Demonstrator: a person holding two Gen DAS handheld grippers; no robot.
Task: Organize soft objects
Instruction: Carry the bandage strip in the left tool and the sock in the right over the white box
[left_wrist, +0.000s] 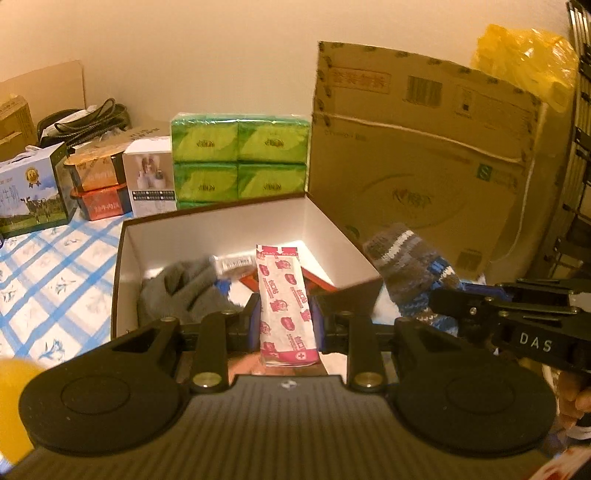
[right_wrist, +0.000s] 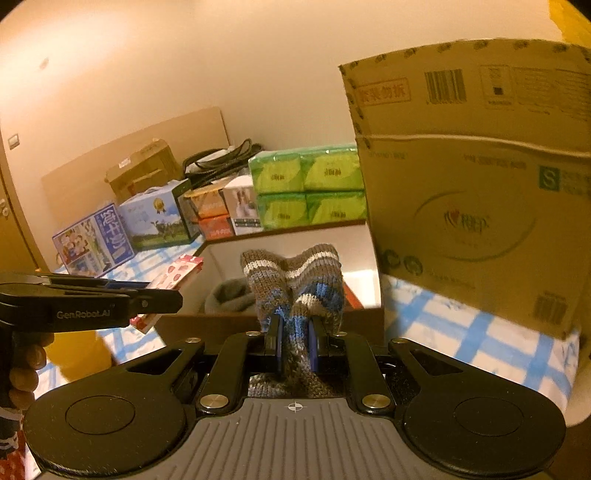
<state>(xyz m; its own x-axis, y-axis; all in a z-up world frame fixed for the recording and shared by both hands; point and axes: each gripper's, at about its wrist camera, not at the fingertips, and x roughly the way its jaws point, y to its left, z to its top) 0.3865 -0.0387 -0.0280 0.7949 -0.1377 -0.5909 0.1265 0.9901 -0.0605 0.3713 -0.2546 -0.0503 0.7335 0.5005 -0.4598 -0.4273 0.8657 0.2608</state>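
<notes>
Left gripper (left_wrist: 286, 317) clamped on pink packet (left_wrist: 286, 299), long axis running away over the open white box (left_wrist: 221, 229). Right gripper (right_wrist: 294, 343) pinches striped knit sock (right_wrist: 295, 273), cuff forward, above the box's near edge. Only the left view shows the grey cloth (left_wrist: 177, 291) clearly.

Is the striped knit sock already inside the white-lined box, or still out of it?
Still out. The sock is clamped in the right gripper, held up near the box rim, which holds only a grey cloth and packets.
</notes>
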